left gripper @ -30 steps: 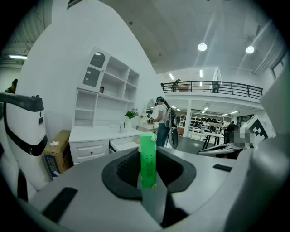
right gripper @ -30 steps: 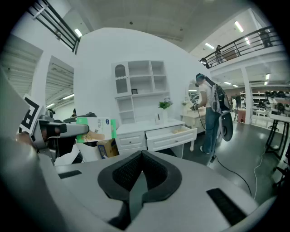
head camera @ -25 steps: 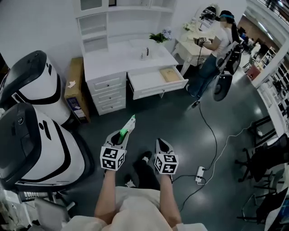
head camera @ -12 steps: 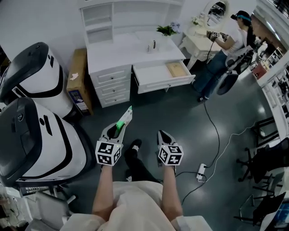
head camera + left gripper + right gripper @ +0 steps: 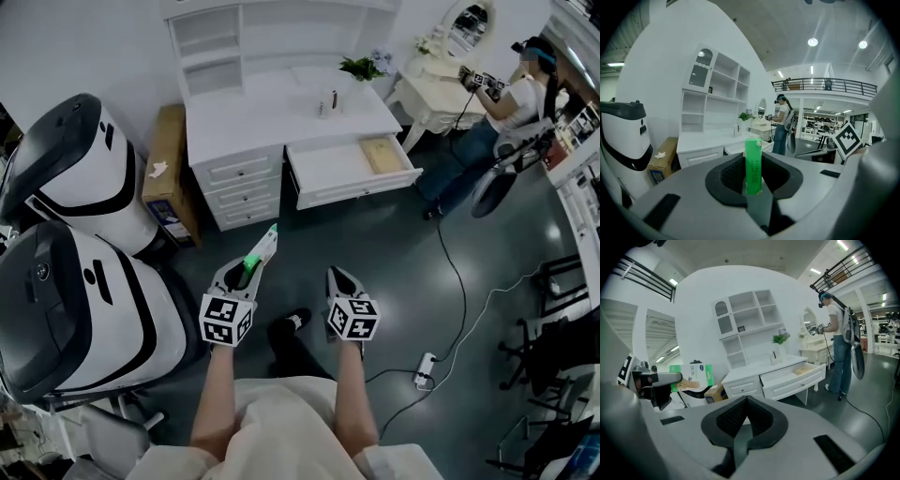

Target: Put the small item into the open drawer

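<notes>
Where the floor lies open: the dark floor between the person and the table is bare on the straight way ahead; white machines crowd the left and a cable trails along the right.
Table: the white table, with shelves above it, stands ahead, well apart from both grippers.
Open drawer: the open drawer is pulled out of the table's right half toward the person, front edge nearest. A flat tan thing lies in its right end; the rest looks bare.
Left gripper: the left gripper is clamped on the small box and is the nearer one to use.
Right gripper: the right gripper has its jaws together with nothing between them, just beside the left.
Small box: the green-and-white small box sticks forward out of the left jaws, its long axis aimed up the floor. The drawer lies ahead and a little right of it.
Coming move: likely a walk forward, then over the drawer's front edge into the bare left part.
</notes>
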